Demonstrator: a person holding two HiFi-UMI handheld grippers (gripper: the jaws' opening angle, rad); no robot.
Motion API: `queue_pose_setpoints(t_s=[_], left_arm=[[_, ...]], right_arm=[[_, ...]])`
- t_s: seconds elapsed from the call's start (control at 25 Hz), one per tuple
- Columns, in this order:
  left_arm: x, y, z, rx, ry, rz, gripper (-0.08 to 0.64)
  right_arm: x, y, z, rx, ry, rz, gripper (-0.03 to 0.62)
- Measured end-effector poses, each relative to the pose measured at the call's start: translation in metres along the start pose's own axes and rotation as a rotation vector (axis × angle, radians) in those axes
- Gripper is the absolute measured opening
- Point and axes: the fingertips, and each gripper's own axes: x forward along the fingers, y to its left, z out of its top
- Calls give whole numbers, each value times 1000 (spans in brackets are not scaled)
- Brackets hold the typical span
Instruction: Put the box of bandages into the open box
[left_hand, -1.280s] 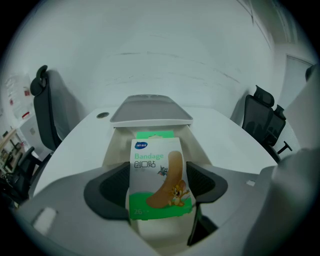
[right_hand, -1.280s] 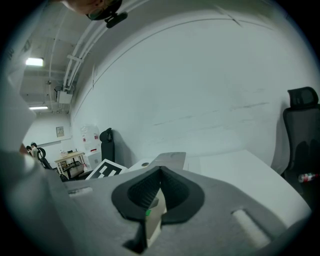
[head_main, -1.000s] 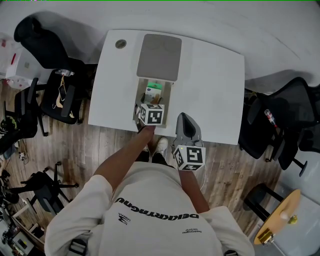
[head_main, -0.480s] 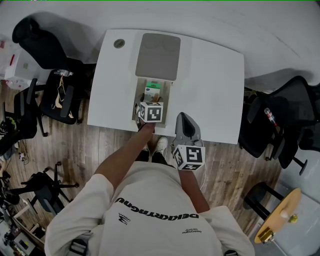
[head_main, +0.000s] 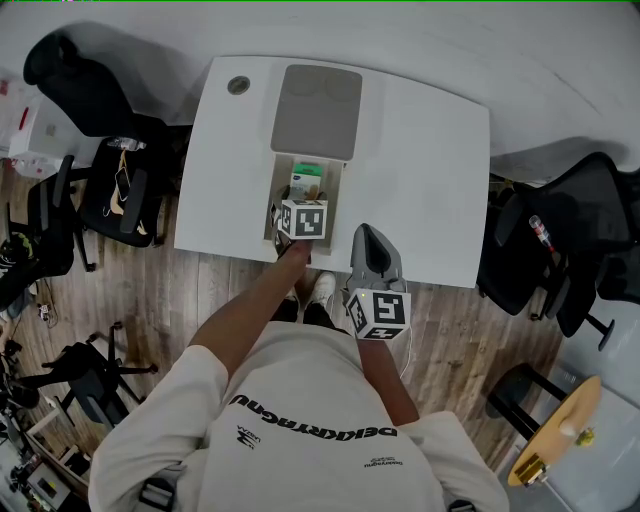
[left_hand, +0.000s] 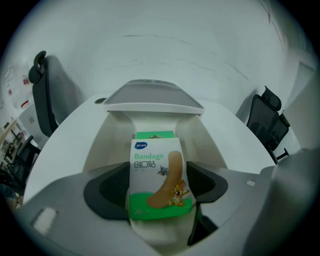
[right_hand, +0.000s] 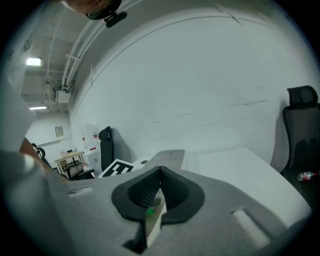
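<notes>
The box of bandages, white and green with a cartoon plaster on it, sits between the dark pads of my left gripper, which is shut on its sides. It hangs inside the white open box, whose grey lid is folded back. In the head view the left gripper is over the open box near the table's front edge, with the box of bandages showing ahead of it. My right gripper is shut and empty at the table's near edge, right of the open box; its pads meet in the right gripper view.
The white table has a round grommet at its far left corner. Black office chairs stand to the left and right. A small round yellow table is at the lower right on the wooden floor.
The left gripper with the box of bandages has edged slightly away from the person, over the open box. The right gripper has stayed still.
</notes>
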Motion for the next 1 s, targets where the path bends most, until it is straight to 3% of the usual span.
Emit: queue_pose_setpoints(t_s=[1.0], left_arm=[[6, -1, -6, -11, 52, -37, 367]], right_arm=[[5, 9, -6, 1, 16, 5, -5]])
